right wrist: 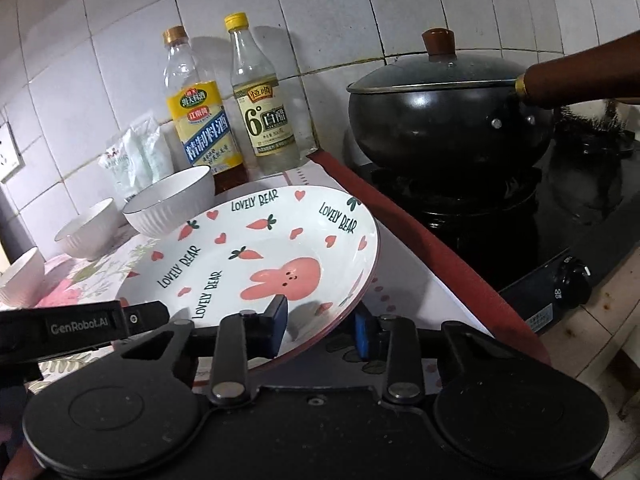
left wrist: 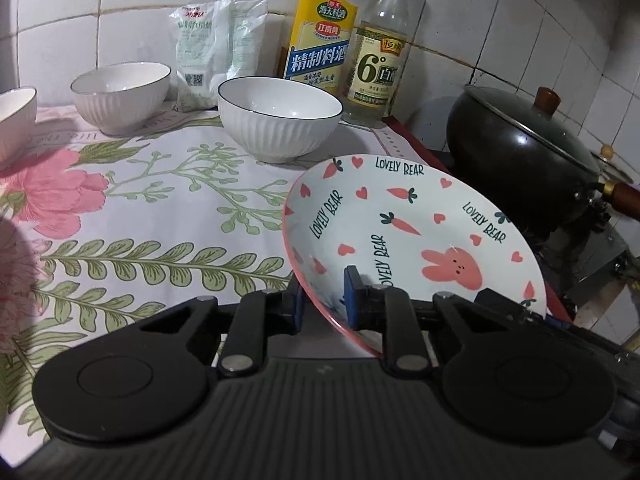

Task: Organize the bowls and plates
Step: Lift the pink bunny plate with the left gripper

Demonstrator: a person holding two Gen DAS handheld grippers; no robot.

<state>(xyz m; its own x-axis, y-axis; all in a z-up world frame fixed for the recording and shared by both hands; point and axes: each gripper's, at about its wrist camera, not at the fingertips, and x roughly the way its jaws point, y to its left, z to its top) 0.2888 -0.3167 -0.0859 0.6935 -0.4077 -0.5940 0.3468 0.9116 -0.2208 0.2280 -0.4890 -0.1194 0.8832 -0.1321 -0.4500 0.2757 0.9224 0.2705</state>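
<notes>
A white plate (left wrist: 404, 232) with pink rabbit, carrots and "LOVELY BEAR" print is held tilted above the floral cloth. My left gripper (left wrist: 325, 304) is shut on its near rim. My right gripper (right wrist: 322, 322) is shut on the same plate (right wrist: 256, 256) at its near right rim. The left gripper's body (right wrist: 60, 326) shows at the left of the right wrist view. A white ribbed bowl (left wrist: 280, 118) stands beyond the plate, a second one (left wrist: 122, 96) further left, and a third (left wrist: 16, 120) at the left edge.
Two bottles (left wrist: 320, 28) (left wrist: 380, 48) and white packets (left wrist: 212, 48) stand against the tiled wall. A black lidded wok (right wrist: 444, 112) with a brown handle sits on the stove to the right. A red cloth edge (right wrist: 420, 248) borders the counter.
</notes>
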